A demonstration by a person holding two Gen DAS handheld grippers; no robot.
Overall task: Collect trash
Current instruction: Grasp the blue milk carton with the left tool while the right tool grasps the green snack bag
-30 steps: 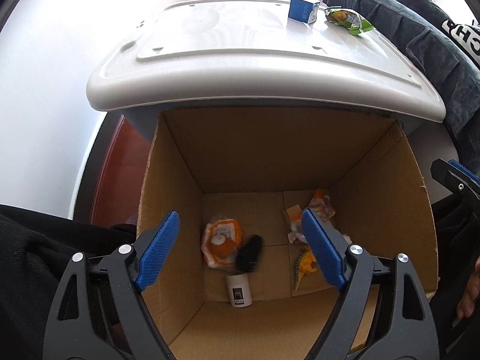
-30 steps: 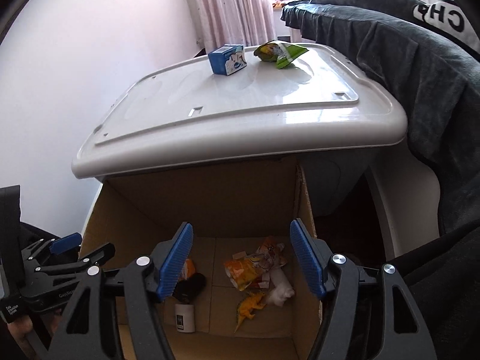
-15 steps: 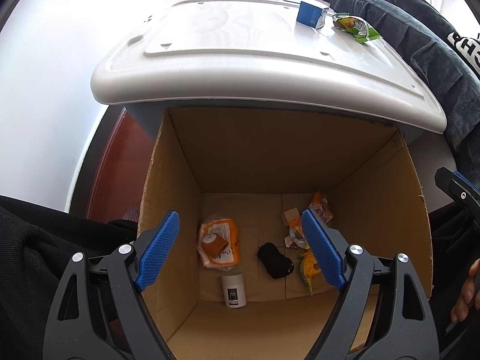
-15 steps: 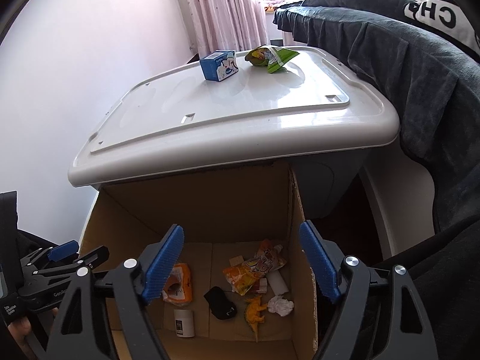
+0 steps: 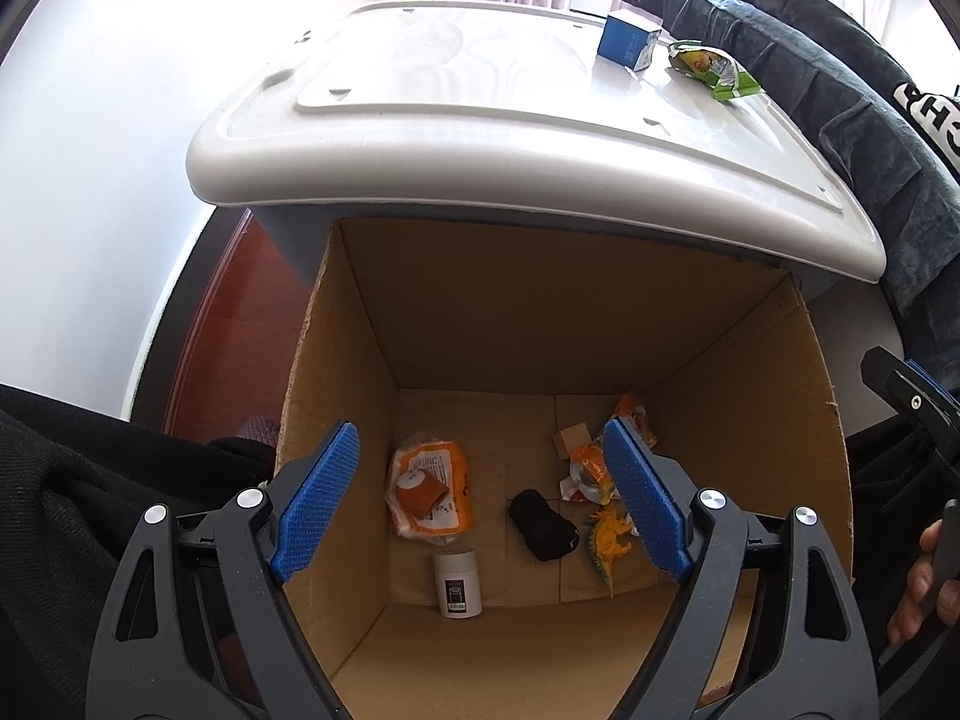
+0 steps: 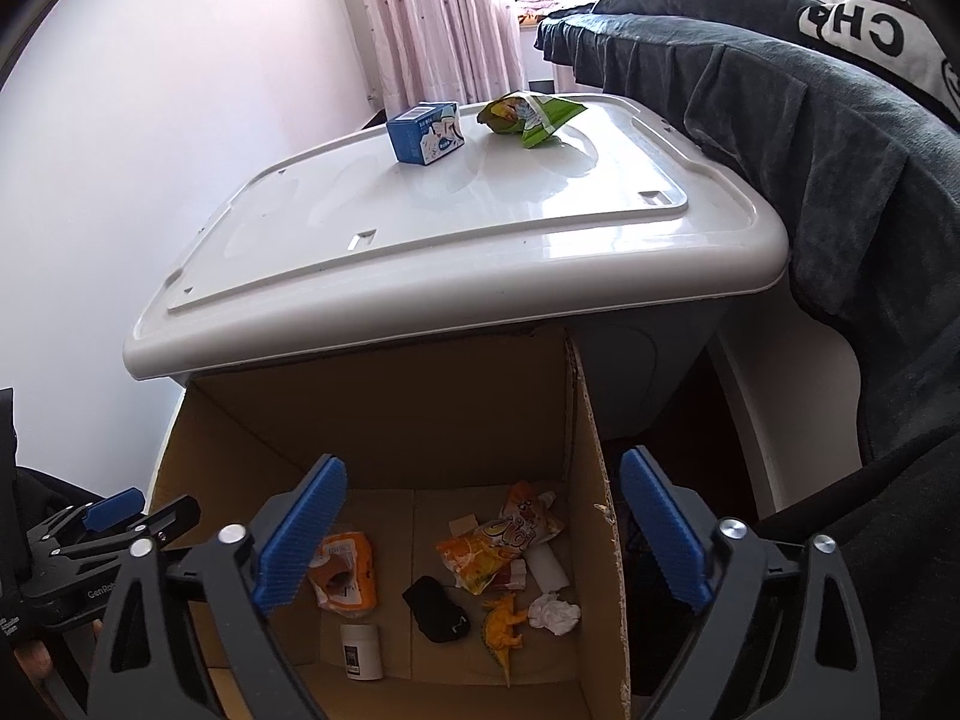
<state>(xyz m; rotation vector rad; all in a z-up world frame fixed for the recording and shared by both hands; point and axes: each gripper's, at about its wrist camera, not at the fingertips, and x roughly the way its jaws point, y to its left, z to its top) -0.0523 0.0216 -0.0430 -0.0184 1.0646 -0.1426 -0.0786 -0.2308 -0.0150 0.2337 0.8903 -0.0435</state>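
Observation:
An open cardboard box [image 5: 336,396] [image 6: 588,480] stands below both grippers. On its bottom lie a black sock [image 5: 543,525] [image 6: 437,609], an orange packet [image 5: 429,489] [image 6: 345,570], a white bottle [image 5: 457,582] [image 6: 361,651], a yellow toy dinosaur [image 5: 607,543] [image 6: 504,624], orange snack wrappers [image 6: 498,543] and a crumpled tissue [image 6: 555,612]. My left gripper [image 5: 480,501] hangs open over the box, nothing between its fingers. My right gripper [image 6: 483,540] is above the box's right wall, jaws opening wide, nothing between them. A blue carton [image 6: 425,133] [image 5: 627,39] and a green bag [image 6: 528,114] [image 5: 714,69] lie on the white lid.
The white plastic lid [image 6: 450,252] [image 5: 480,120] of a bin overhangs the box's far side. A dark blanket [image 6: 810,150] drapes along the right. A pale wall [image 6: 120,150] is at the left, with reddish floor [image 5: 222,330] beside the box. Fingers of a hand [image 5: 924,588] show at the right edge.
The black sock fell and came to rest on the box bottom beside the dinosaur. The right gripper's jaws spread much wider. Both views tilted slightly upward.

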